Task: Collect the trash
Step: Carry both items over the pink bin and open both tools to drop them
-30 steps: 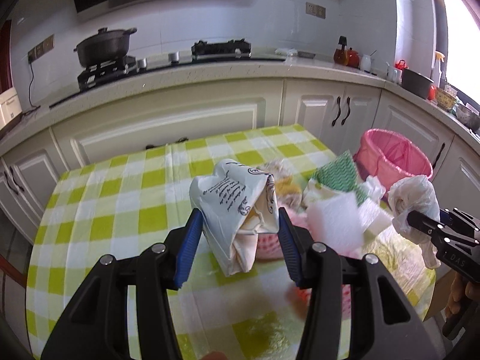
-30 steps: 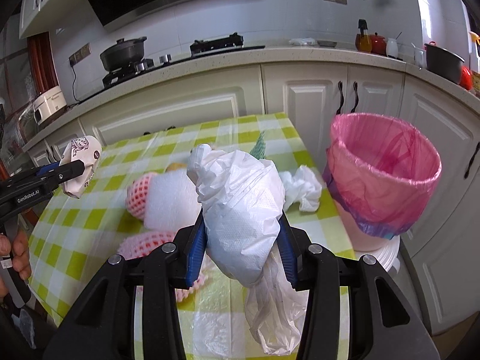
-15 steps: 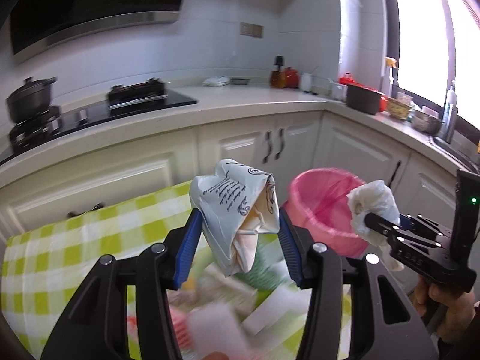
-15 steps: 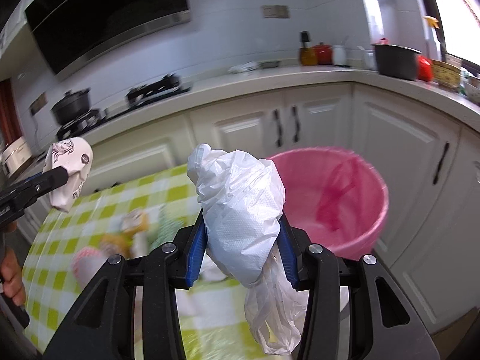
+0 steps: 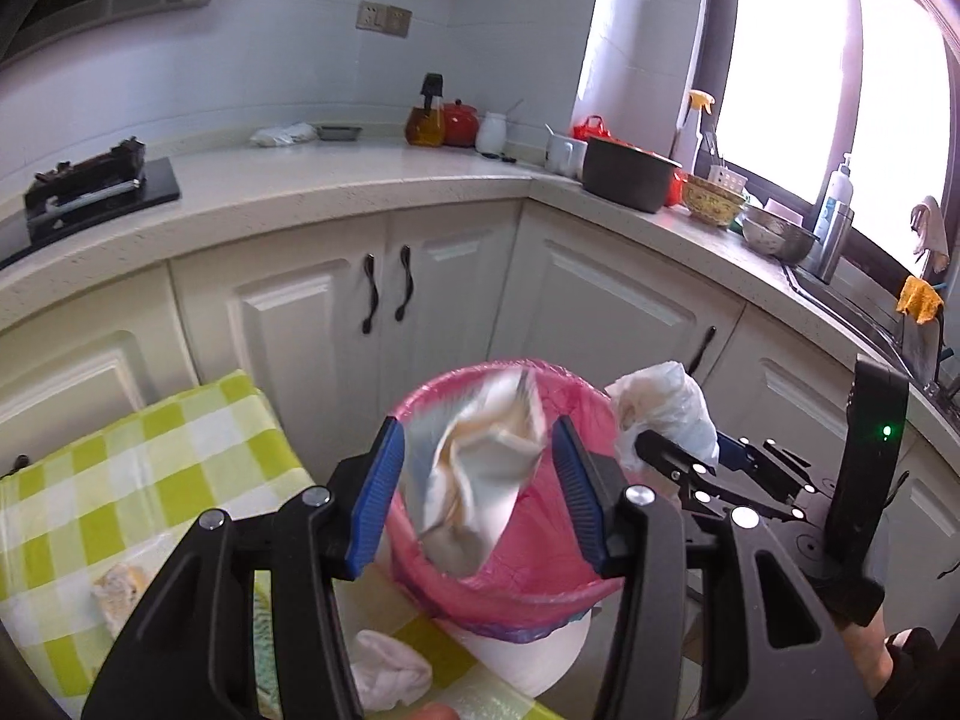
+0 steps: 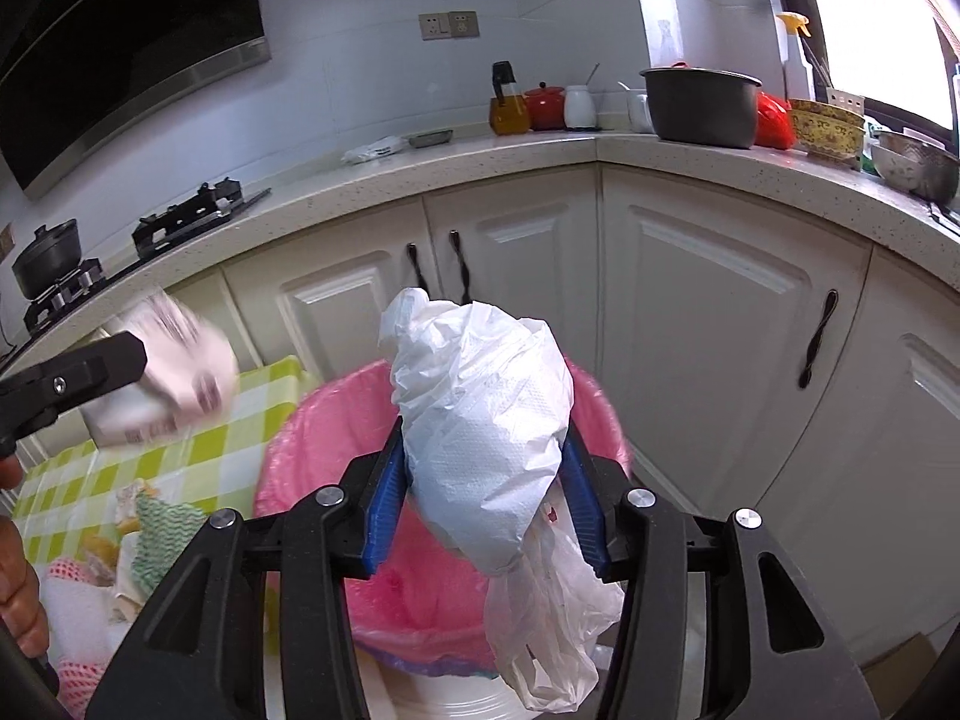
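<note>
My left gripper (image 5: 480, 480) hangs over the pink-lined bin (image 5: 540, 564), shut on a white printed paper bag (image 5: 480, 480). The bag is blurred while the pads stay sharp. From the right wrist view the same paper bag (image 6: 174, 372) is a blur at the tip of one left finger (image 6: 90, 369), beside the bin (image 6: 312, 468). My right gripper (image 6: 483, 480) is above the bin's mouth. Its jaws are opening around a crumpled white plastic bag (image 6: 480, 420), which still touches both pads. A loose tail hangs below. From the left, the plastic bag (image 5: 666, 408) sits at the right gripper (image 5: 651, 450).
The table with the green check cloth (image 5: 150, 468) ends just left of the bin. On it lie a tissue (image 5: 390, 675), green-patterned paper (image 6: 156, 528) and red foam netting (image 6: 66, 570). White cabinets and a counter with a dark pot (image 5: 630, 177) stand behind. A hand (image 6: 18, 588) is at the left.
Both grippers have swung right, from above the table to above the pink bin, each with its bag. The right pads stand slightly wider. The paper bag has become blurred.
</note>
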A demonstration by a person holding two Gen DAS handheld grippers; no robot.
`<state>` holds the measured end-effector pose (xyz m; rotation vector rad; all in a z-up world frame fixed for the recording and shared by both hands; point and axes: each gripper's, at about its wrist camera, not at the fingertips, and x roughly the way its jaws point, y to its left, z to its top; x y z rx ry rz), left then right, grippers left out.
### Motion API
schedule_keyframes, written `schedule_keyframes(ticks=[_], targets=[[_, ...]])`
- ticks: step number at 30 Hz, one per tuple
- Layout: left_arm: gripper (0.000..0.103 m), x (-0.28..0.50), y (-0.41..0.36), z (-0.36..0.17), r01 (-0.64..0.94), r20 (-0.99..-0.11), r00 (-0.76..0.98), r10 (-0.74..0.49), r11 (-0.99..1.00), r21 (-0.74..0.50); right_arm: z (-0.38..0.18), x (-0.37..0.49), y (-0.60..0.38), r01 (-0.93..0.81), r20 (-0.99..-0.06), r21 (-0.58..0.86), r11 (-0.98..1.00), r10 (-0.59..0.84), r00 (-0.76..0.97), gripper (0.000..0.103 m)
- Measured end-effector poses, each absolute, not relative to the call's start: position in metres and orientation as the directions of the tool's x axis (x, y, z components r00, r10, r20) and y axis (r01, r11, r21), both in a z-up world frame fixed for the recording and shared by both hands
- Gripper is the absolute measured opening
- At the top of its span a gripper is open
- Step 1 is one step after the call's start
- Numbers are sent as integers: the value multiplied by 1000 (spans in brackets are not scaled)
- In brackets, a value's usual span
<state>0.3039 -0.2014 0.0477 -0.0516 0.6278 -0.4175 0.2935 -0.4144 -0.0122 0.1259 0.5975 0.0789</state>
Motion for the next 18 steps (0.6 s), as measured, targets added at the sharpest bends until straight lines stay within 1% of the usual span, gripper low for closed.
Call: schedule_keyframes(ticks=[6, 7, 8, 9, 12, 15, 18], targets=[[49, 330, -216, 28, 364, -600, 693, -400, 912, -188, -24, 310, -421, -30, -574, 136, 990, 104, 812, 51], [50, 329, -214, 28, 359, -597, 696, -400, 913, -194, -26, 311, -421, -30, -580, 137, 990, 105, 808, 54], [51, 328, -211, 28, 355, -596, 697, -400, 914, -199, -27, 312, -421, -32, -582, 138, 990, 107, 806, 63], [54, 327, -208, 28, 351, -595, 698, -398, 915, -201, -28, 311, -421, -26, -578, 133, 991, 99, 810, 71], [55, 319, -195, 32, 332, -590, 711, -382, 922, -197, -28, 308, -422, -13, -573, 126, 992, 83, 815, 72], [65, 308, -173, 38, 295, -578, 733, -358, 934, -204, -27, 303, -422, -10, -571, 130, 991, 83, 817, 72], [67, 289, -147, 45, 258, -562, 758, -331, 943, -208, -23, 293, -419, -14, -560, 134, 991, 87, 824, 72]])
